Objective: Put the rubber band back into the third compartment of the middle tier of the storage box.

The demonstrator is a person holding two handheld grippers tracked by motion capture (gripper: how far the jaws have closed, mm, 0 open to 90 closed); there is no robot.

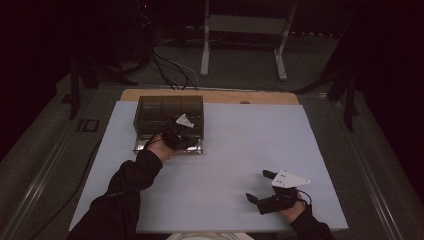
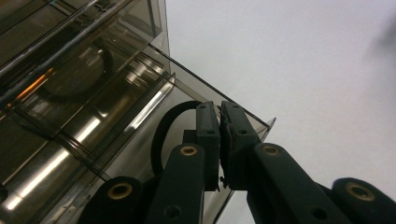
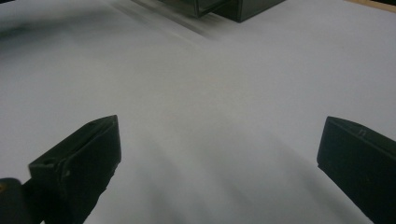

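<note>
Black sleeves (image 1: 131, 176), black jaws with brass-ringed pivots (image 2: 188, 150) (grey plate (image 1: 289, 178) atop)

No legible text or markings

No word, label, brand, number or sign could be read anywhere; the smoked clear plastic drawer box (image 1: 170, 116) carried no print that showed, and the pale table sheet (image 1: 240, 150) around that box was plain, the dim light blurring fine detail.

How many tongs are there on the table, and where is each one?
2. The left tongs are at the smoky transparent drawer box near the far left of the white table, shut at its pulled-out drawer. The right tongs are open over the near right.
</note>
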